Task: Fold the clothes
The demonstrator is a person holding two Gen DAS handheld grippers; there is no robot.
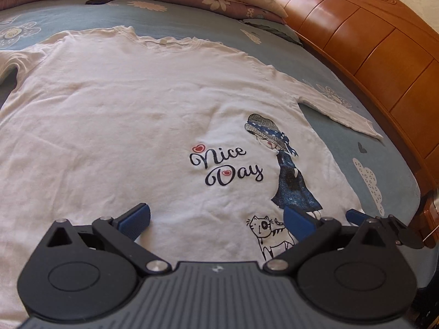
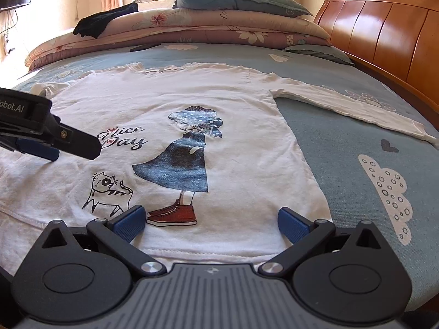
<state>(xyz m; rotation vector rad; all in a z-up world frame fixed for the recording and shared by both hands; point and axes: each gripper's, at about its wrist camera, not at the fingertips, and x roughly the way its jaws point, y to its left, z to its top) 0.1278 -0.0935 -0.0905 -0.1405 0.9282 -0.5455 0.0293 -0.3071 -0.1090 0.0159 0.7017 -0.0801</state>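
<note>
Lower centre of both wrist views: left gripper (image 1: 216, 219) and right gripper (image 2: 211, 220) jaws wide, empty, over hem of white long-sleeve shirt (image 2: 170, 104), spread flat on bed (image 2: 343, 142). Folding not started; next likely needs hem or sleeve (image 2: 356, 109) pinch.

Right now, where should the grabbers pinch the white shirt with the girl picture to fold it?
Probably at the bottom hem of the white long-sleeved shirt, coming from the near bed edge. It lies flat, front up, hem nearest both open grippers: right gripper, left gripper. Pinch near each hem corner.
</note>
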